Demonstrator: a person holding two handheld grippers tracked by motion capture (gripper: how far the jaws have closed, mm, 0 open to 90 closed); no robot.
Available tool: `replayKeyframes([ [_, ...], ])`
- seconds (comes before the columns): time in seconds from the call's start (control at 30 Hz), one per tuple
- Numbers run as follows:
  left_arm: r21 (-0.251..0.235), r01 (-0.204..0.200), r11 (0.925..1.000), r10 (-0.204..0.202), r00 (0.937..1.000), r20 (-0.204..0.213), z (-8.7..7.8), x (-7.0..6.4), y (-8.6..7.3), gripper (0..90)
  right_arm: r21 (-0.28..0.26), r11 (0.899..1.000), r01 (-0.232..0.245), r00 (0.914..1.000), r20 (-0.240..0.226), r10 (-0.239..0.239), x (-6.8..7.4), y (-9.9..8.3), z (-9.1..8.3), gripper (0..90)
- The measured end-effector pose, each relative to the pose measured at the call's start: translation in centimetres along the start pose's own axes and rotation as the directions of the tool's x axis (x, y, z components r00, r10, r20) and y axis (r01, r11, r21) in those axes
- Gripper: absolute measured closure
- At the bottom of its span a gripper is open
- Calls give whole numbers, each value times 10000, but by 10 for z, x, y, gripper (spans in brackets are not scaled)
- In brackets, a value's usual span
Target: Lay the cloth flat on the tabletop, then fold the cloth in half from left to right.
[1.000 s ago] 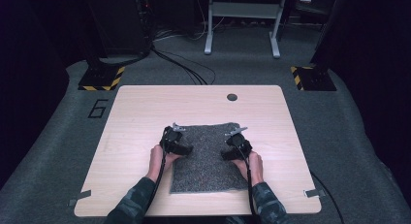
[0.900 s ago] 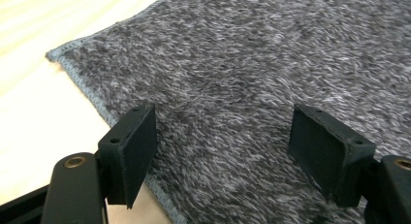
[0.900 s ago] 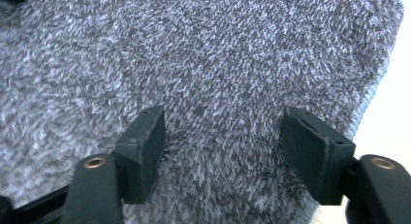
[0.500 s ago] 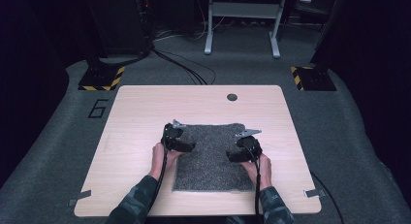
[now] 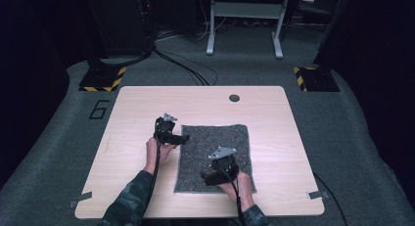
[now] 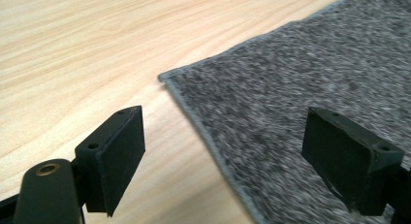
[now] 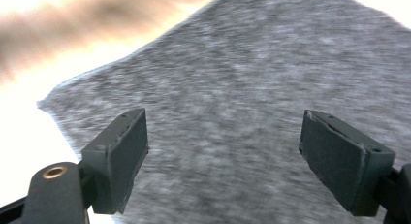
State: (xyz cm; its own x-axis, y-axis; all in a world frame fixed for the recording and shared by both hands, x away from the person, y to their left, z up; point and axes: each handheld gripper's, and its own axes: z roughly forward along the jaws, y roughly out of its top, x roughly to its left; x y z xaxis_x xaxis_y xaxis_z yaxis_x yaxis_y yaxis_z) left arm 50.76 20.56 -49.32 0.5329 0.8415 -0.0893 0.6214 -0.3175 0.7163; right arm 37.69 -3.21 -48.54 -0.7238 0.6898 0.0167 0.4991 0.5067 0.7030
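a grey mat (image 5: 215, 155) lies flat on the wooden surface (image 5: 274, 118), a bit toward the person's side. the left claw (image 5: 179, 138) sits at the mat's far left corner, and its jaws are spread wide with nothing between them. in the left gripper view that corner (image 6: 167, 78) lies just ahead of the jaws, one jaw over bare wood and one over the mat. the right claw (image 5: 209, 177) hangs over the near part of the mat, also spread wide and holding nothing.

it looks like the job is to pick up or fold the mat. to do it well, slide one left jaw under the thin edge, then pinch firmly. the right claw should go to an edge too, since a flat middle gives nothing to grab.
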Motion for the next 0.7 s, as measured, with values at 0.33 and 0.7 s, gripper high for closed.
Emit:
replayKeyframes([
  [0.33,-22,309,9995,-309,9995,-74,10,8,5,155,276,9981,551,9962,-694,-530,36,3,23,190],
  [0.7,101,622,9980,-620,9980,-119,35,14,8,220,322,9911,1294,9867,-1036,-1254,82,11,42,262],
])
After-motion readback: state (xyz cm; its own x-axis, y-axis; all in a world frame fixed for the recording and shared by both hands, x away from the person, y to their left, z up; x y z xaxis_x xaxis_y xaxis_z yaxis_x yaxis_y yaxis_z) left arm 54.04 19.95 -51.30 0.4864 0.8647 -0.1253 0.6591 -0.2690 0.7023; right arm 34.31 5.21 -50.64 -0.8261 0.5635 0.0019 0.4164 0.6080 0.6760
